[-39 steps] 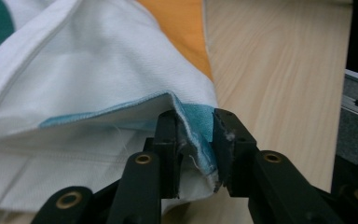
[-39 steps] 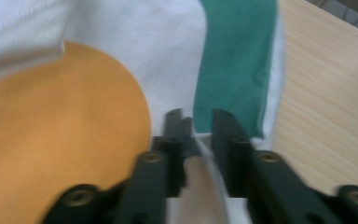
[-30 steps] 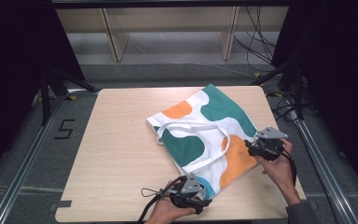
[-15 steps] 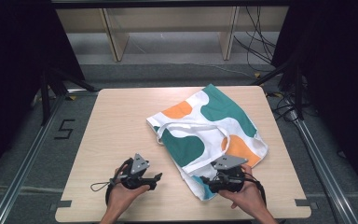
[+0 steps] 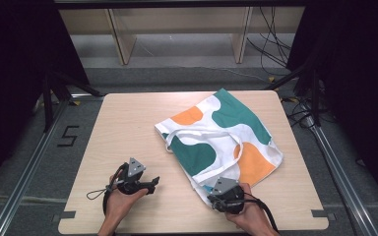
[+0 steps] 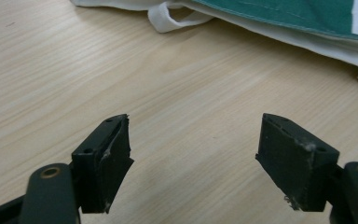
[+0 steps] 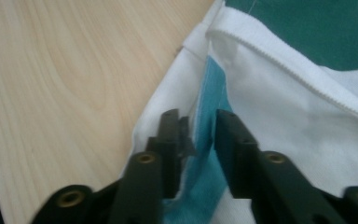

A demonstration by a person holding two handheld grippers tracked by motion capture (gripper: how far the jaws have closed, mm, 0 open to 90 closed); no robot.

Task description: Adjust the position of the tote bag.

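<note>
Your table point(image 5: 128, 123) is pale wood, and the bag point(image 5: 221, 137) lies flat on its right half, slightly askew, one corner pointing toward the far edge and another toward you. It is white cloth with green and orange blobs (a strip of light blue point(image 7: 205, 154) shows at the near corner). Its white handles point(image 5: 202, 133) lie looped across the top face, one loop spilling off the left edge onto bare wood.

Your right gripper point(image 5: 215, 201) sits at the bag's near corner, close to the table's front edge. In the right gripper view its jaws stand nearly together with a narrow gap between them, the blue strip and white cloth lying in that gap; whether they truly pinch the fabric you cannot tell from here.

Your left gripper point(image 5: 152, 183) rests on bare wood, left of the bag and apart from it, pointing right toward the cloth. In the left gripper view its jaws are spread wide with nothing between them, and the bag's edge and a handle loop point(image 6: 172, 18) lie farther ahead.
</note>
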